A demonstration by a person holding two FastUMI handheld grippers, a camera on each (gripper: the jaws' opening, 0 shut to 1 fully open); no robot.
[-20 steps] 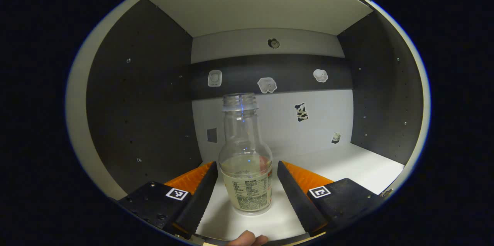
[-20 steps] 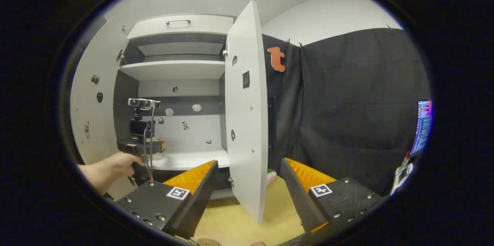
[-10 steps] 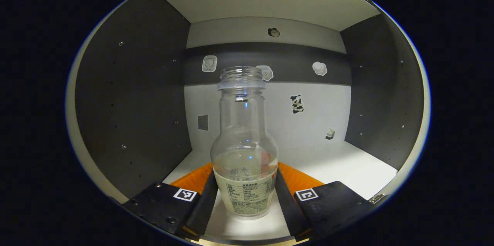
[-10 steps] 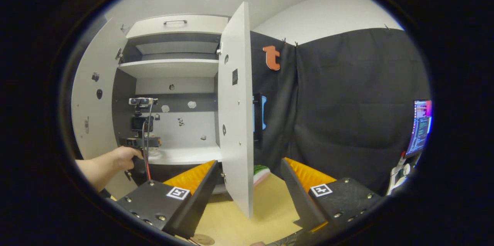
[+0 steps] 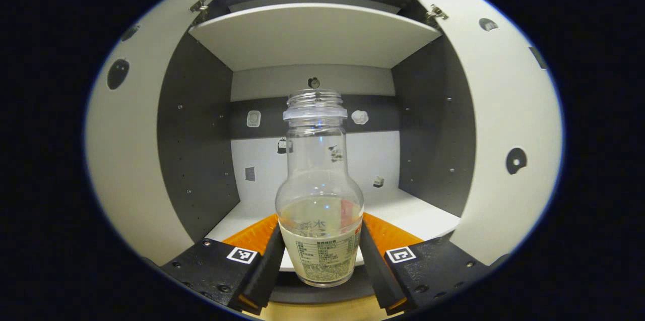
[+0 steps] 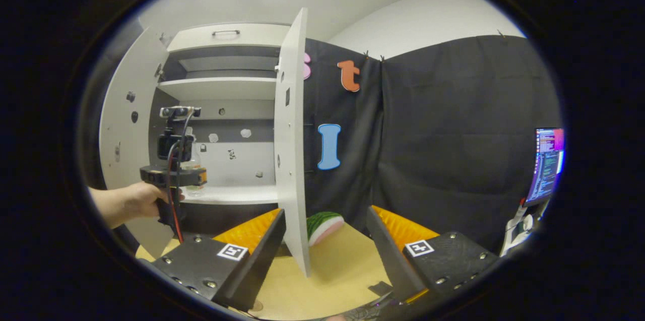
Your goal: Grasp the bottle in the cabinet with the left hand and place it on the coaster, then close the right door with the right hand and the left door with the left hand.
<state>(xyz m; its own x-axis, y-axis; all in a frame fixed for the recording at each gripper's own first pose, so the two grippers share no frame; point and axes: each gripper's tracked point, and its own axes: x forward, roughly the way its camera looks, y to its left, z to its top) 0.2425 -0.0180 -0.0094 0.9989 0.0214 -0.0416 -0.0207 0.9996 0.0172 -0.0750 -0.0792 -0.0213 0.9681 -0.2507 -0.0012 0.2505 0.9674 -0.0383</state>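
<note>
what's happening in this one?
A person holds a tool in each hand at an open white cabinet. The left tool is shut on a clear, capless glass bottle with a printed label, holding it upright at the front edge of the lower shelf. The right tool hangs open over the wooden tabletop, facing the edge of the open right door. Both doors are open.

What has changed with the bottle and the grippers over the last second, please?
The left gripper shut on the bottle and drew it back out of the cabinet, past the shelf's front edge. The right gripper stayed open, and both doors remain open.
</note>
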